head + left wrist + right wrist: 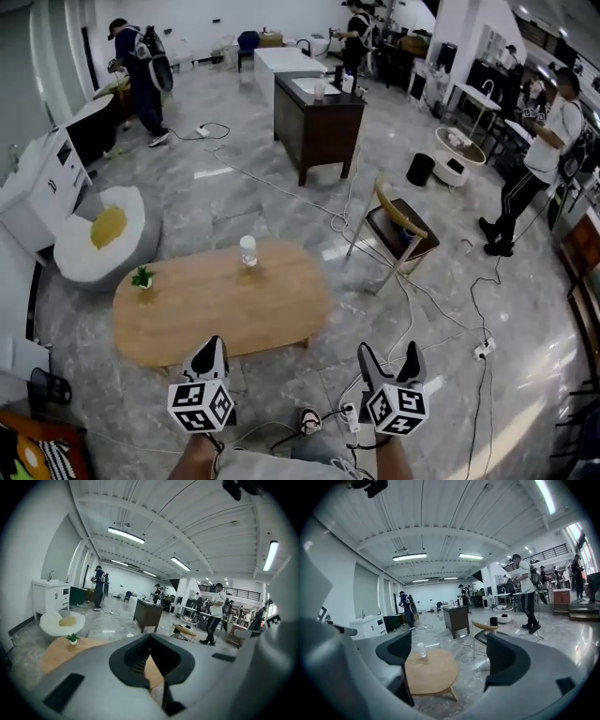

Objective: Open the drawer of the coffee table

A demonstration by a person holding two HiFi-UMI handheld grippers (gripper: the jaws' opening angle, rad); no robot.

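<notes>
The oval wooden coffee table (220,305) stands on the marble floor just ahead of both grippers; no drawer front shows in any view. On its top stand a clear cup (247,250) and a small potted plant (142,277). My left gripper (211,361) hovers at the table's near edge, its jaws closed together with nothing held. In the left gripper view, the left gripper (151,641) has table wood behind it. My right gripper (389,361) is open, to the right of the table over bare floor. Between the spread jaws of the right gripper (450,656) appear the table (429,672) and cup (421,649).
A wooden chair (398,230) stands right of the table, and a white round seat with a yellow cushion (103,234) to its left. Cables and a power strip (483,349) lie on the floor. A dark desk (317,122) and several people are farther back.
</notes>
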